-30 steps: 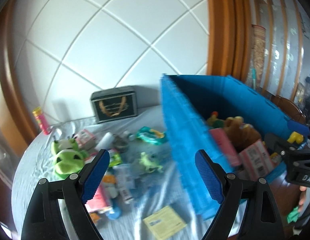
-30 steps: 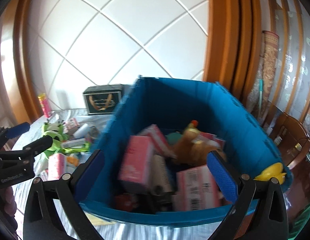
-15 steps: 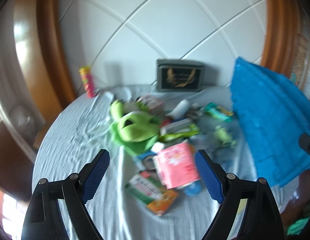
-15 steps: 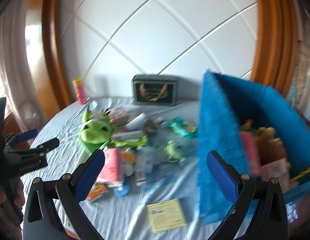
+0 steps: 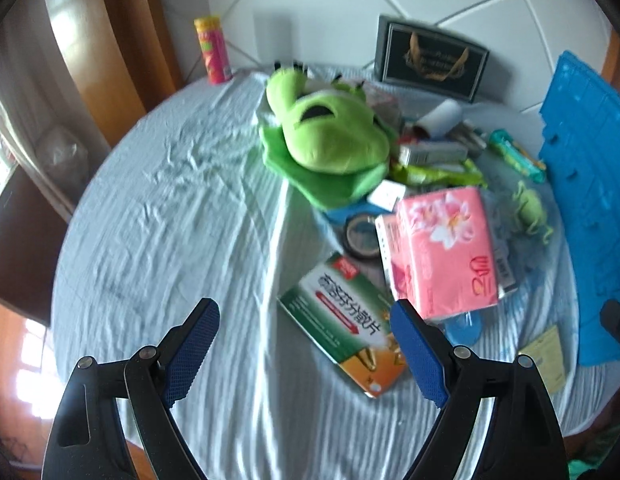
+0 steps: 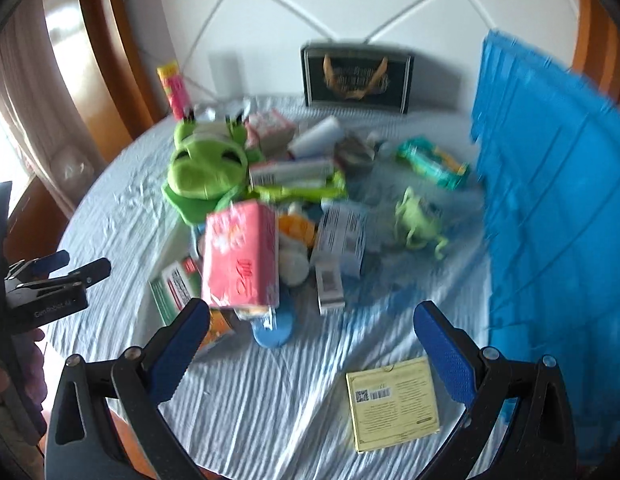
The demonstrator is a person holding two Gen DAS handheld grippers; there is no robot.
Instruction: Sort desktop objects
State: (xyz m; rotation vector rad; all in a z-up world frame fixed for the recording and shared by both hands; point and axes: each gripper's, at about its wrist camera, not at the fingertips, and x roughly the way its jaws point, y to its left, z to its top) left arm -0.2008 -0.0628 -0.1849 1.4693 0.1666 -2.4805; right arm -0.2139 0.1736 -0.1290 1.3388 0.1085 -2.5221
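Note:
A heap of small goods lies on a round table under a pale blue cloth (image 5: 170, 216). In it are a green plush frog (image 5: 330, 132), a pink tissue pack (image 5: 444, 248), a green and orange medicine box (image 5: 346, 324) and a small green toy frog (image 6: 416, 220). A blue crate (image 6: 558, 208) stands at the right. My left gripper (image 5: 306, 320) hangs open above the cloth, just left of the medicine box, nothing between its fingers. My right gripper (image 6: 310, 320) is open too, over the heap's near edge, holding nothing. The left gripper (image 6: 60, 268) also shows at the left of the right wrist view.
A yellow card (image 6: 394, 400) lies near the table's front. A dark box with a gold emblem (image 6: 358, 76) and a pink and yellow tube (image 5: 212, 50) stand at the back by the white panelled wall. Wooden frames flank the wall.
Both views swung from the blue crate leftward and down to the heap on the table. The crate's contents have left view. Both grippers stayed open and empty.

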